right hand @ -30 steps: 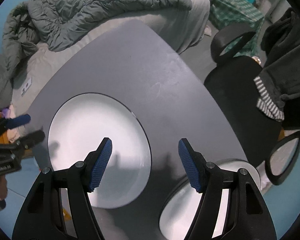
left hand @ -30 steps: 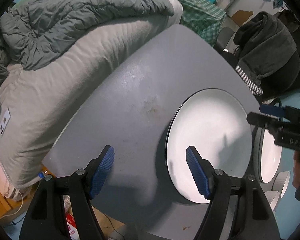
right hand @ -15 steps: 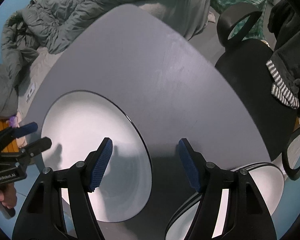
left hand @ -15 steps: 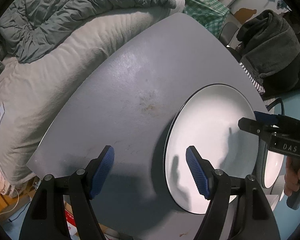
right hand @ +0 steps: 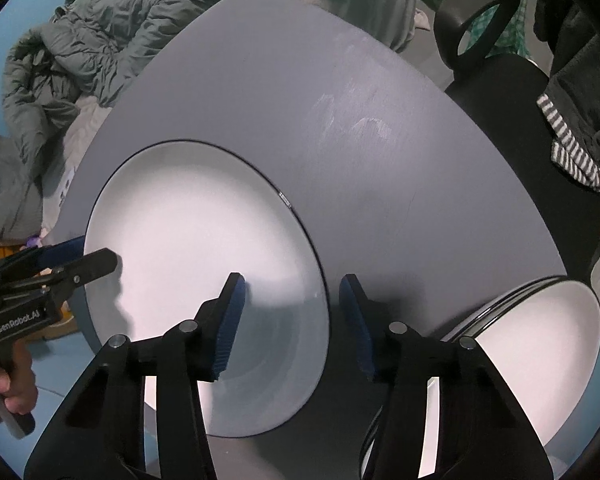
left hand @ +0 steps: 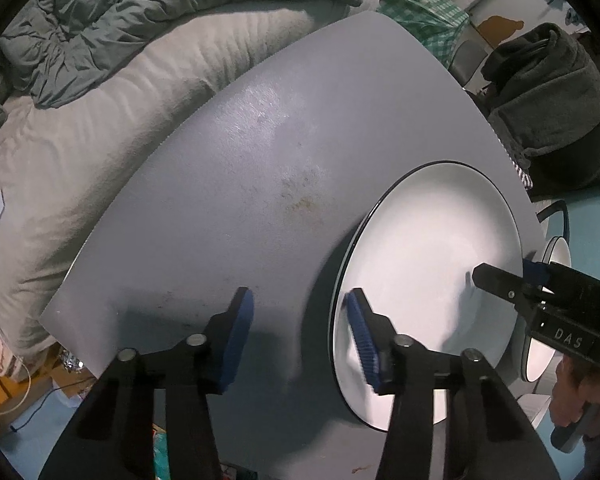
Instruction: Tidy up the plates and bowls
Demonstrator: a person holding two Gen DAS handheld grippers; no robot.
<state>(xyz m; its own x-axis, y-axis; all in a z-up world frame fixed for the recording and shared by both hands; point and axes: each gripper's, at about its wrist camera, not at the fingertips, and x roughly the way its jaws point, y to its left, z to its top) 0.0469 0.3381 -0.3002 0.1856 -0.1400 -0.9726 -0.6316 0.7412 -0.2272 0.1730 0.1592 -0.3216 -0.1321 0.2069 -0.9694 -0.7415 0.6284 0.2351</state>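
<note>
My left tongs (left hand: 296,330) hang released, nothing between the blue pads, straddling the 9 o'clock rim of the large white dinner plate (left hand: 432,280): one pad is over bare grey surface (left hand: 220,160), the other just inside the plate's dark edge. The plate lies flat on the surface, toward its near edge at roughly 4 o'clock in the left wrist view. My right tongs (right hand: 292,320) are likewise released and empty, straddling the opposite rim at about 3 o'clock of the plate in the right wrist view, one pad over the white well and the other over the grey. Further right, at 4 o'clock in that view, a stack of white bowls (right hand: 540,344) with dark rims sits just beside the surface's edge; I cannot tell what carries it. My judgement is that the worry is the grip itself: the rim looks thin and glazed, so a shallow bite from either side could let it slide off the pads, and closing one pair before the other could shove the plate sideways across the smooth surface toward the near edge. If I lift unevenly the plate may tilt and pivot out of the weaker grip. Carrying it toward the bowls, a low pass could clip their rims and chip something, and my two tongs sit near enough to foul each other.
</note>
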